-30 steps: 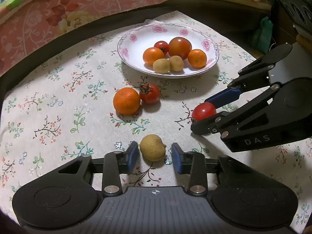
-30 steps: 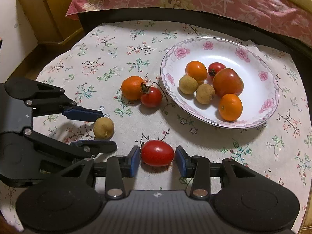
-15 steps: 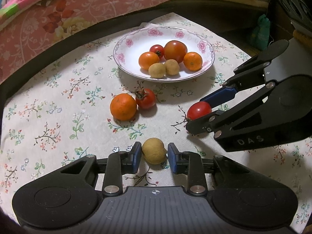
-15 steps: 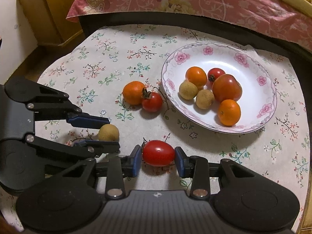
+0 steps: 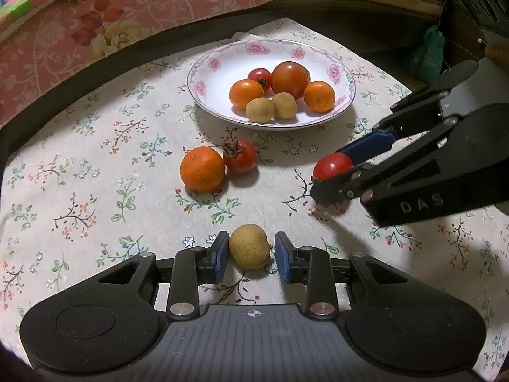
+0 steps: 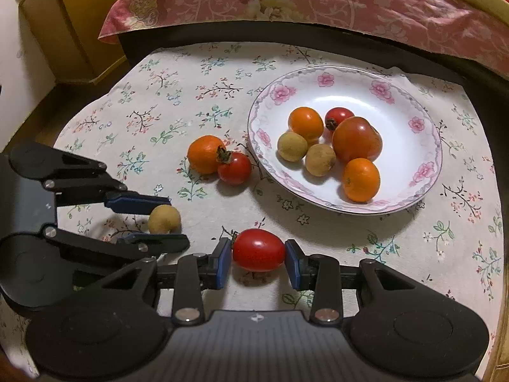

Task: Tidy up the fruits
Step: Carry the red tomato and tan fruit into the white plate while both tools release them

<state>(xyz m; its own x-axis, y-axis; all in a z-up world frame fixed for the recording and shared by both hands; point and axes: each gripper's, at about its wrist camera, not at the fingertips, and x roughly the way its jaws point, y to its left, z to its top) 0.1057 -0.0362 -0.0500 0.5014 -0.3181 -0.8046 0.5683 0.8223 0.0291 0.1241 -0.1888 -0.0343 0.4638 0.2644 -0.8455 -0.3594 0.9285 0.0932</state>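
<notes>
My left jaws bracket the tan round longan (image 5: pixel 249 250), right jaws seemingly pinch the oval red tomato (image 6: pixel 258 250); six fruits sit on the floral plate (image 6: pixel 423 172), four remain.

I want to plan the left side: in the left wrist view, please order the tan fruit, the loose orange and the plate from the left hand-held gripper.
1. tan fruit, between its fingers.
2. loose orange, ahead, left.
3. plate, farthest, beyond.
</notes>
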